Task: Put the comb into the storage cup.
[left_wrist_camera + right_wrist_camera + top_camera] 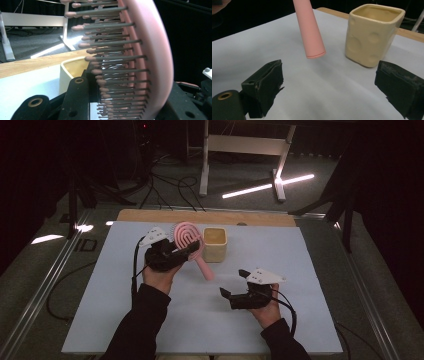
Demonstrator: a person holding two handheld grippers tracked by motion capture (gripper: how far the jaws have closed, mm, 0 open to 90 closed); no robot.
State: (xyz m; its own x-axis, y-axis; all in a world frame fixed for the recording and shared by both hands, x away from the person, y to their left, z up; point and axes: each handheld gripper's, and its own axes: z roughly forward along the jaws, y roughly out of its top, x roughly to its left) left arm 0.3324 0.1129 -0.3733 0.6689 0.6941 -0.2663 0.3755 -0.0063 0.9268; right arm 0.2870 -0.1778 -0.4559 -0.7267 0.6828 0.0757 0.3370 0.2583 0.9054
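Pink brush (189, 239) is sitting clamped in the left gripper (187, 249), lifted off the mat (115, 285), head up and handle slanting down toward the person, just beside the cup (215, 244). Right gripper (231, 284) is hanging over the mat with jaws wide and nothing in them, handle tip just ahead of it. I'd guess the brush is going into the cup handle first, so swinging the handle end up over the rim before lowering seems smart. Plenty of open mat around; the cup is standing near the far edge, so nudging it isn't great.
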